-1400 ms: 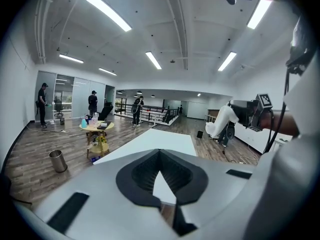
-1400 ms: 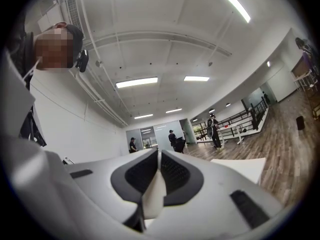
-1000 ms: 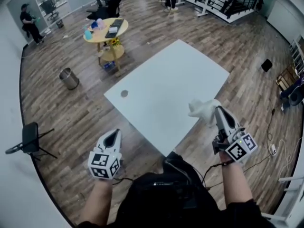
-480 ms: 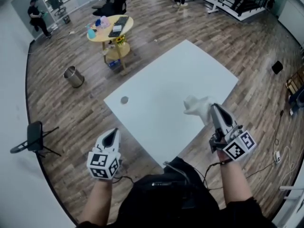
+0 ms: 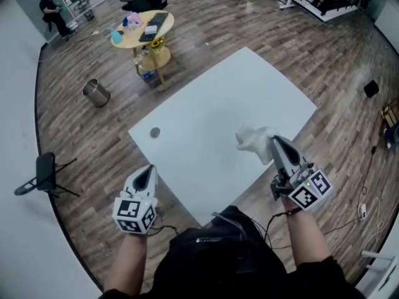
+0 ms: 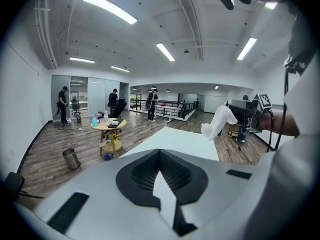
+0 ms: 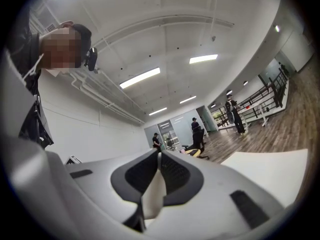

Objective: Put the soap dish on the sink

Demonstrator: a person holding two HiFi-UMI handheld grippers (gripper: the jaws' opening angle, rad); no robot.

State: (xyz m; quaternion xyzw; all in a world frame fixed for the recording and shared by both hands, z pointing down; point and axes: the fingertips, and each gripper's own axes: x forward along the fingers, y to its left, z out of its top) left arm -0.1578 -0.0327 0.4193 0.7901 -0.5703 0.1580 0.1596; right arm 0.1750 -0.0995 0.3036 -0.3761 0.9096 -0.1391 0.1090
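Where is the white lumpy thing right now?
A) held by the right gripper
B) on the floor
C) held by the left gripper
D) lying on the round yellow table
A: the right gripper clamps the white thing over the white table; the left gripper holds nothing.

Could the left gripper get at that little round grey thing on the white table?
Probably yes. The left gripper hangs empty, jaws together, just off the near edge of the table, and the round grey thing lies alone on bare tabletop ahead of it. It would need to open first.
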